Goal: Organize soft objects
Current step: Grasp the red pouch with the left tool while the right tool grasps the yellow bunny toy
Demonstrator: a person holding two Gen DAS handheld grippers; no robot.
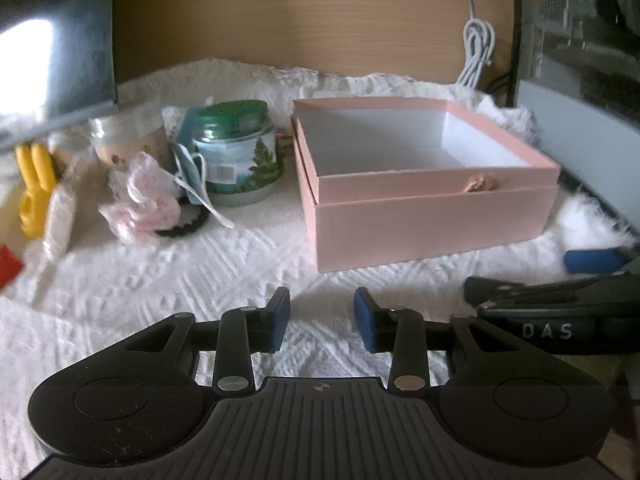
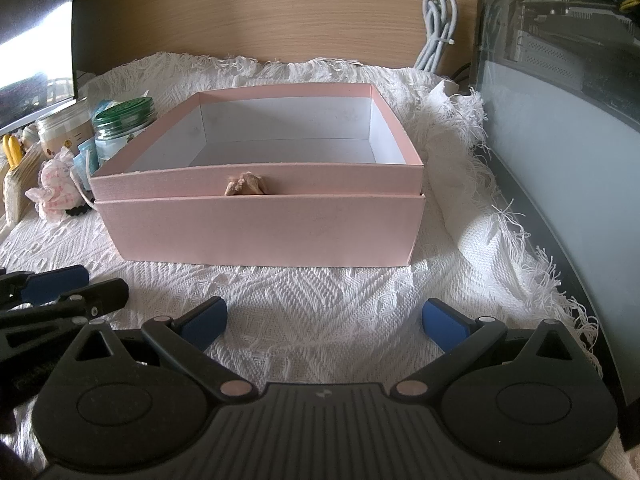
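**Two open grippers facing a pink box on a white woven cloth**

Nearest the cameras, the left gripper is hovering low over the white woven cloth, its blue-padded fingers standing apart with nothing between them. The right gripper is sitting beside it, its fingers spread wider still and likewise holding nothing; each tool is showing at the edge of the other's view.

Just beyond both, the pink box is resting on the cloth, open at the top and nested in its own lid, its white interior showing nothing inside. A small tan knot is poking out at the middle of its near wall.

To the left of the box, the soft items are lying in a loose cluster: a crumpled white-and-pink fabric piece is sitting on the cloth, touching a black scrunchie, with a blue face mask and its white straps draped against a green-lidded jar. A pale jar is standing behind the fabric, and a yellow plastic item is lying farther left.

At the back, a coiled white cable is hanging against the wooden panel.
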